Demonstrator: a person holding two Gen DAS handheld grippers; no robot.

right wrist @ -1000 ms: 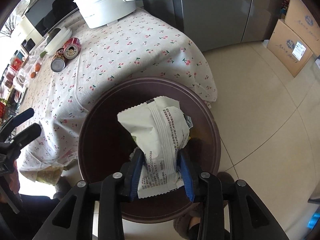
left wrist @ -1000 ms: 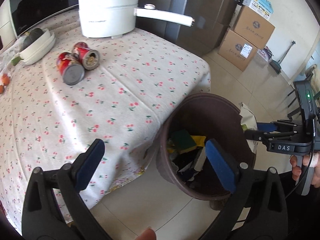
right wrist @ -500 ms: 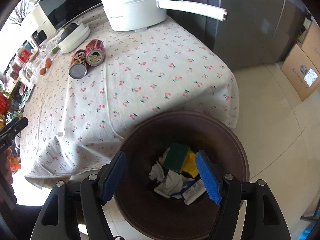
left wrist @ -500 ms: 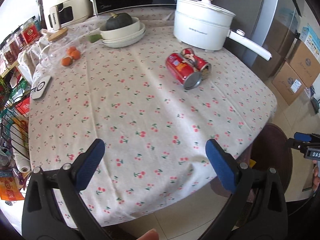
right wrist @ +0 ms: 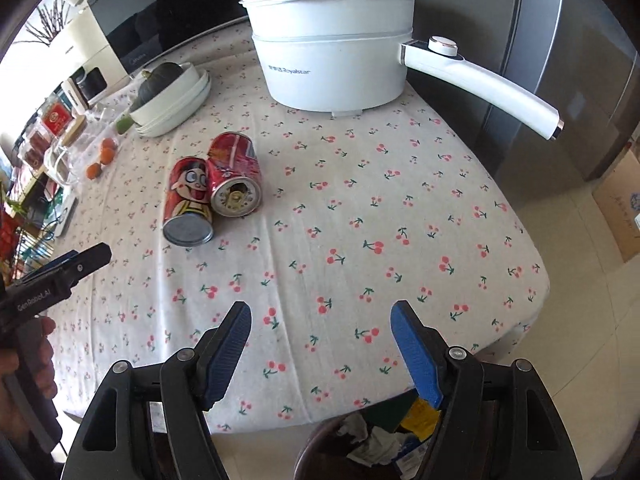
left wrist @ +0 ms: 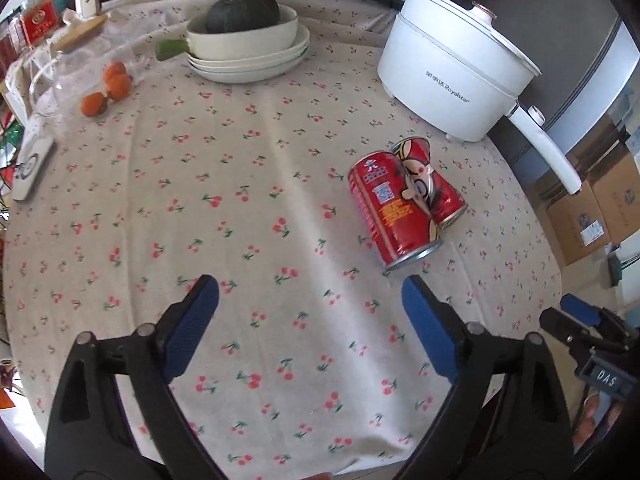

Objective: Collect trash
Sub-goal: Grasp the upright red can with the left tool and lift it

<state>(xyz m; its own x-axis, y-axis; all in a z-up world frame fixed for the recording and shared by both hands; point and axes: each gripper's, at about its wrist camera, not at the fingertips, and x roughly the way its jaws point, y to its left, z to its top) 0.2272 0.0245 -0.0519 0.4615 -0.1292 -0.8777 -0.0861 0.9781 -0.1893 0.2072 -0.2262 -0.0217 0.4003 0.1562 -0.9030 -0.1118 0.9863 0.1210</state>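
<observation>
Cans (left wrist: 404,208) lie on the worktop (left wrist: 248,240), two red ones on their sides, touching each other. One has a cartoon face (right wrist: 188,204) on it and the other (right wrist: 236,176) shows its top end with the hole. They rest on a white cloth with little red cherries. Behind them stands a big white pot (right wrist: 332,64) with a long handle that sticks out past the worktop edge. Farther back is a stack of white bowls (left wrist: 248,48) with a dark green pumpkin (left wrist: 242,10) in the top one, and a few small oranges (left wrist: 106,90) sit near it. The left tool (left wrist: 310,312) hangs over the bare cloth, a bit short of the cans. Its blue pads are closing in, but they are wide apart and nothing is between them. The right tool (right wrist: 320,340) is over the near edge of the worktop. Its pads are apart too and hold nothing. Just below it, beside the worktop, is a brown trash bin (right wrist: 320,452) with crumpled paper and wrappers inside. A hand (right wrist: 20,368) holds the left tool at the side.
</observation>
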